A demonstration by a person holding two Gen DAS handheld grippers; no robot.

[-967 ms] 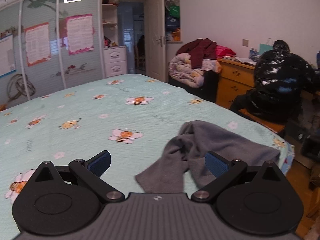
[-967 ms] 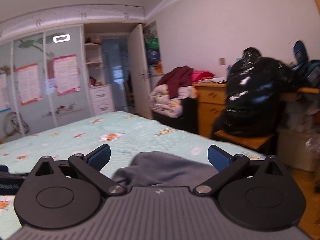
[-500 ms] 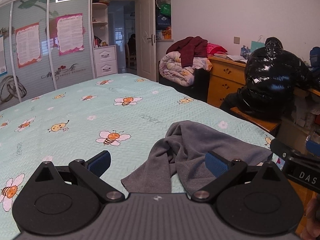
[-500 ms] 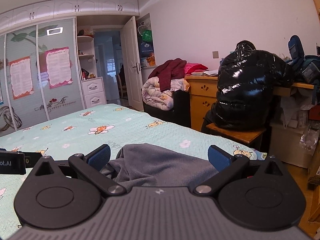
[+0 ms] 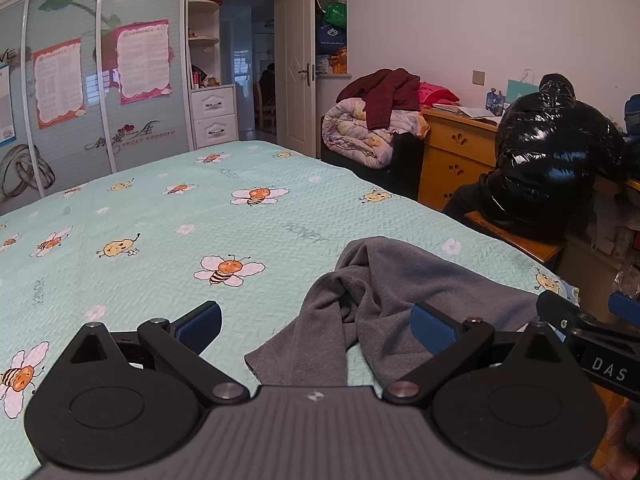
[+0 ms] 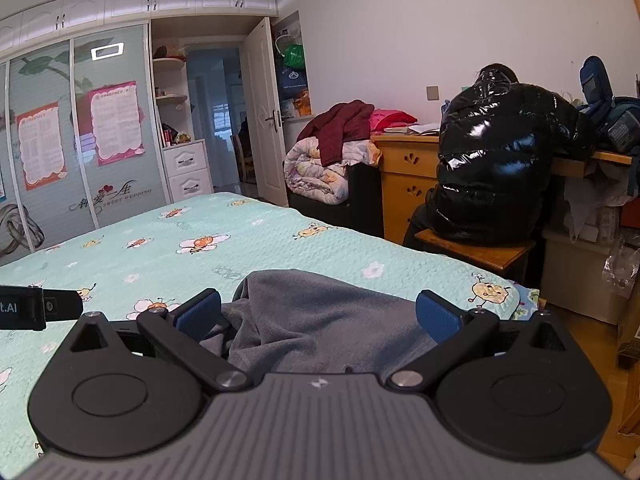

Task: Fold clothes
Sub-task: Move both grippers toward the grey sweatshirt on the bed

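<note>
Grey garment (image 5: 400, 300) lying crumpled at 1 o'clock, looking soft, limp; edges suiting pinching; left gripper (image 5: 316, 326), right gripper (image 6: 318, 314) both gaping.

Wardrobe door (image 5: 132, 136): "SWEET WEDDING". Bedspread (image 5: 308, 234): "HONEY". Right gripper (image 5: 608, 368) body: "DAS". Left gripper (image 6: 24, 307) body: "t.AI".

Crumpled grey garment (image 5: 404, 300) on the bed (image 5: 160, 232)

It lies bunched near the bed's right edge, one limp part trailing towards the camera.
</note>
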